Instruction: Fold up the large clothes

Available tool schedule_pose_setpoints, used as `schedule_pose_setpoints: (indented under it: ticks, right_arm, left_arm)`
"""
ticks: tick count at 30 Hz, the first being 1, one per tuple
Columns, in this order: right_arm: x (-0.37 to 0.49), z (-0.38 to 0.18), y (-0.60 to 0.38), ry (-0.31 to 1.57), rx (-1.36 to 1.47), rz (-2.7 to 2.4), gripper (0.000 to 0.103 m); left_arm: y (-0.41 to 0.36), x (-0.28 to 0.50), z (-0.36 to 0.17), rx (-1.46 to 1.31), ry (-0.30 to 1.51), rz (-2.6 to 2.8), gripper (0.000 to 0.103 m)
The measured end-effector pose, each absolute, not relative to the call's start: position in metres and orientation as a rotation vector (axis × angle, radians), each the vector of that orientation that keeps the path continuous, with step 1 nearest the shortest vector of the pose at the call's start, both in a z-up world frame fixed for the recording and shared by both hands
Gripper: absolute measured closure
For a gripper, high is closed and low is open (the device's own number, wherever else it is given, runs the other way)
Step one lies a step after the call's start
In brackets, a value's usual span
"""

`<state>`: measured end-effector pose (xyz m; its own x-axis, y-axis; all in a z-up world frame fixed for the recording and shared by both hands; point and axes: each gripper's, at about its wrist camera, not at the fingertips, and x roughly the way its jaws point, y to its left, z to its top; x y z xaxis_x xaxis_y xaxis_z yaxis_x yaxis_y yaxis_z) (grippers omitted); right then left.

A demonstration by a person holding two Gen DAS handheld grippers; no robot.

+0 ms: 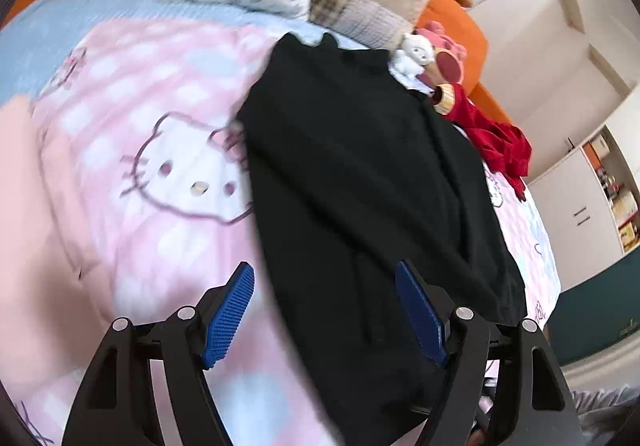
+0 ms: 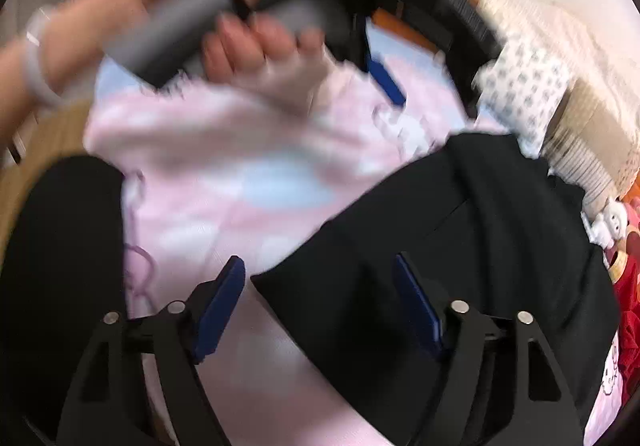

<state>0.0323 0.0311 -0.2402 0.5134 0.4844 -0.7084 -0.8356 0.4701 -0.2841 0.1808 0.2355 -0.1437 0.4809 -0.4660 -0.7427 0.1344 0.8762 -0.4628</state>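
Black garment [image 1: 360,174] spread on the pink bedcover [image 1: 132,118], directly beneath and ahead of the left gripper [image 1: 324,310] and right gripper [image 2: 320,306]. Both wide apart, gripping nothing.

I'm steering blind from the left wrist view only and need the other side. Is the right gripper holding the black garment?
Observer: No. The right gripper is open over the black garment, gripping nothing.
Operator: Where's the left hand?
Observer: The left hand shows in the right view, blurred, above the pink blanket.
Operator: Anything black near the right gripper's left side?
Observer: Yes, a separate dark mass; I cannot tell what it is.
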Motion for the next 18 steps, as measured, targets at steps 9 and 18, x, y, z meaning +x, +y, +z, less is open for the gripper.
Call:
schedule_pose_setpoints:
  ticks: [9,18]
  right_arm:
    - [0.034,-0.258,0.021,0.554,-0.683,0.845,0.088]
    - [0.073,-0.202,-0.051,0.649,-0.262,0.908,0.09]
  left_arm:
    - [0.266,0.228,-0.167,-0.395,1.041,-0.302,0.027]
    - [0.252,0.362,-0.175,-0.357,1.054,-0.119,0.027]
